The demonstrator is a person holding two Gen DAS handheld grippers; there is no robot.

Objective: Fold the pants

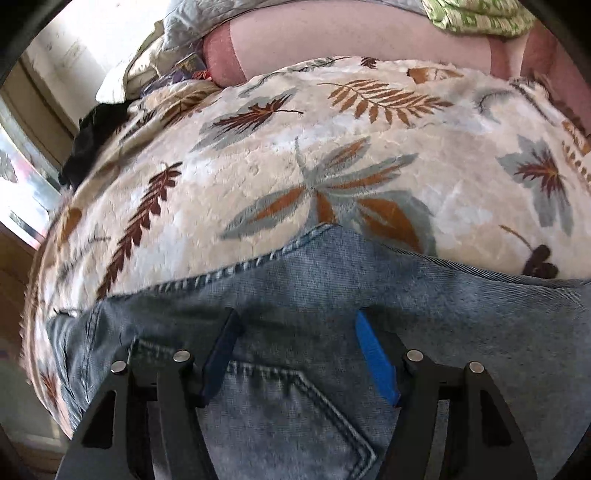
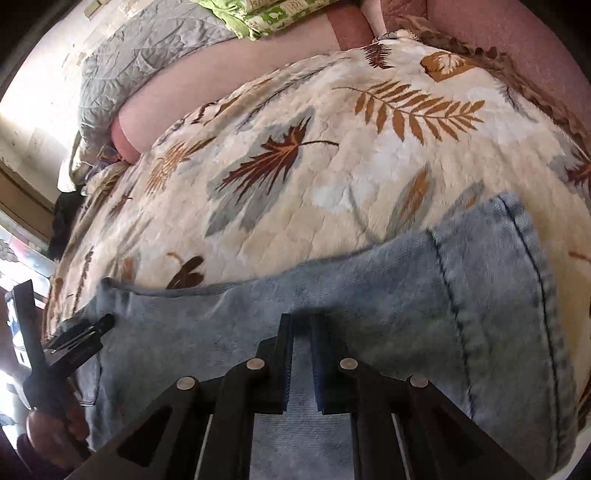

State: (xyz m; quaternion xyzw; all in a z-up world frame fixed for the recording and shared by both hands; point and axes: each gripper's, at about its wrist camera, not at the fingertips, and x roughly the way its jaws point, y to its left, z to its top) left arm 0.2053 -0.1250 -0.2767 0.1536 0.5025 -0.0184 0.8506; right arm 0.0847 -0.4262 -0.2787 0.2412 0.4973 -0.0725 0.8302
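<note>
pants [image 1: 332, 332]: pale blue denim, lying flat along the near edge of the blanket; in your left view a back pocket [image 1: 288, 417] sits between the fingers, a stitched seam running up and right from it
pants, right view [image 2: 369, 295]: cloth runs left to right across the near part; a double-stitched seam drops down the right side
blanket [image 1: 258, 166]: cream plush with brown and grey leaves, under the pants, stretching to the far side
left gripper [image 1: 295, 325]: your jaws stand spread, dark pad on the left, blue pad [image 1: 375, 354] on the right; denim shows in the gap, pads not pinching it; whether the tips touch the cloth you cannot tell
right gripper [image 2: 301, 325]: your jaws stand nearly pressed together, only a thin slot between the pads; denim shows through the slot, but a pinched fold cannot be made out
left gripper, right view [image 2: 85, 332]: at the far left over the left end of the pants, with your hand [image 2: 48, 424] on its grip
far side: pink cushion [image 1: 332, 37], grey quilt [image 2: 147, 48], green printed cloth [image 2: 266, 14]
far left: dark garment [image 1: 92, 144] at the blanket's edge
</note>
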